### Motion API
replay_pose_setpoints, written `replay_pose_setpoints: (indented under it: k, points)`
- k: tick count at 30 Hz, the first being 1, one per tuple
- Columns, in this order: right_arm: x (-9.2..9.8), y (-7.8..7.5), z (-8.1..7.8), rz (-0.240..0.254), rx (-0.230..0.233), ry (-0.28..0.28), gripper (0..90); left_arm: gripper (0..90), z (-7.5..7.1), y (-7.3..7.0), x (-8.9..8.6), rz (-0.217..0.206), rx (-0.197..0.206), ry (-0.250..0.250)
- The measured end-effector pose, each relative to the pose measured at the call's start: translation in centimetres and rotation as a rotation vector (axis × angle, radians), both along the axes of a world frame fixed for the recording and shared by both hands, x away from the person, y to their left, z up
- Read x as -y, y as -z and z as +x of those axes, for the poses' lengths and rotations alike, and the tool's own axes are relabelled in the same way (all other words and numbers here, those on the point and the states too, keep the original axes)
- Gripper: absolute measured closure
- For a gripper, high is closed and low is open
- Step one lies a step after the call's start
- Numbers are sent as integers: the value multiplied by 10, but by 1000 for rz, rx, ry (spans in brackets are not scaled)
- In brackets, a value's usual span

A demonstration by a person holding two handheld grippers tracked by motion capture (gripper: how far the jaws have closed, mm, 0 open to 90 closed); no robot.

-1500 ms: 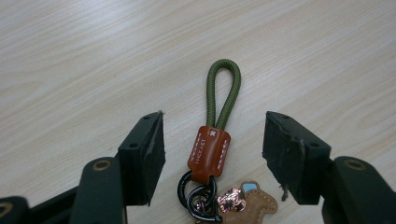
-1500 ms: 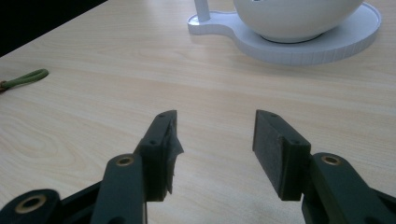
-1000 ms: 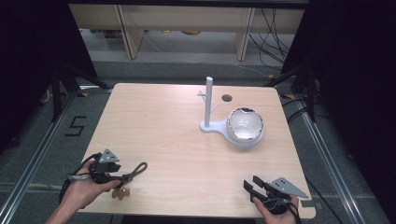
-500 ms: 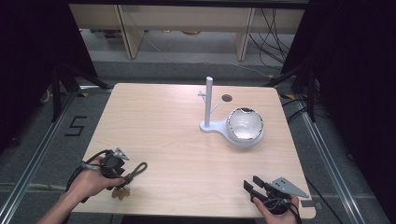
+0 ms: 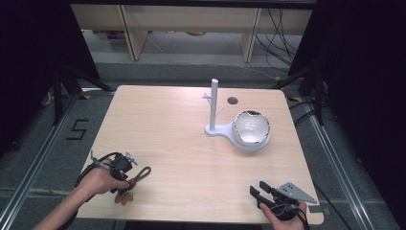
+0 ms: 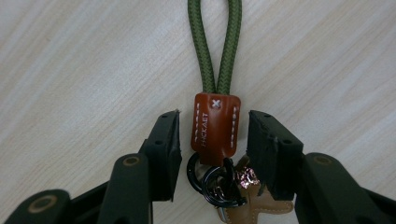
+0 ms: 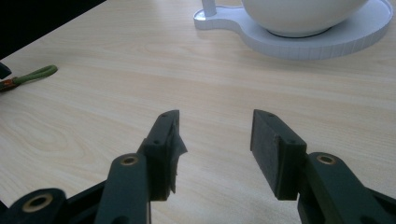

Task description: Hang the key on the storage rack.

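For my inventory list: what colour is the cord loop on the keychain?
Olive green, braided; the cord loop shows best in the left gripper view.

1. The left gripper (image 5: 125, 168) is sliding rightward at the lower left of the high view, closing in on the keychain (image 6: 215, 126).
2. Its jaws are narrowing around the brown tab, not yet touching it.

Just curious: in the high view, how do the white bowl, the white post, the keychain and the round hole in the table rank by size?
1. white bowl
2. white post, slimmer but comparably tall
3. keychain, partly hidden by the left gripper
4. round hole
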State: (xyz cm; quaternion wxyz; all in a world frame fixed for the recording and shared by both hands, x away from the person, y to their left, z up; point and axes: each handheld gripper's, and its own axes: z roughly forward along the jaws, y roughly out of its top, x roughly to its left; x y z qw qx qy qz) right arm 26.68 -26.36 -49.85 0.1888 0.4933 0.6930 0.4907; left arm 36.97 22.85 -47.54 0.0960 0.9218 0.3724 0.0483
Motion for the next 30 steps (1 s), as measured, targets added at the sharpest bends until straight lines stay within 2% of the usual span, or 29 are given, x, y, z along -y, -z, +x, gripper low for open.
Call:
replay_pose_setpoints:
  k: [4, 6, 8, 19, 20, 21, 22, 24, 25, 26, 29, 30]
  points:
    - [0, 0, 0, -1, 0, -1, 529, 542, 3, 4, 0, 11, -21, -5]
    - [-1, 0, 0, -1, -14, 0, 529, 547, 4, 5, 0, 18, -22, -3]
    - [0, 0, 0, -15, -6, 0, 529, 550, 4, 5, 0, 22, -24, -2]
    - [0, 0, -1, 0, -2, -7, 526, 591, 8, 7, 4, 31, -37, 0]
    - [0, -1, -1, -14, -18, -4, 526, 601, 9, 7, 5, 27, -54, -12]
    - [0, -1, -1, -14, -18, -4, 526, 601, 9, 8, 5, 12, -49, -27]
    - [0, -1, -1, -15, -24, -3, 526, 621, 11, 6, 4, 22, -62, -19]
    - [0, -1, -1, -15, -25, -3, 526, 662, 11, 7, 4, 14, -58, -29]
    - [0, -1, -1, -15, -25, -3, 526, 662, 11, 7, 5, 9, -68, -53]
    - [0, -1, -2, -13, -29, -1, 526, 677, 12, 7, 4, 12, -58, -45]
    - [0, 0, -2, -11, -23, 2, 526, 690, 11, 7, 5, 8, -55, -67]
    - [0, -1, -3, -8, -35, 1, 526, 695, 9, 6, 5, -1, -65, -109]
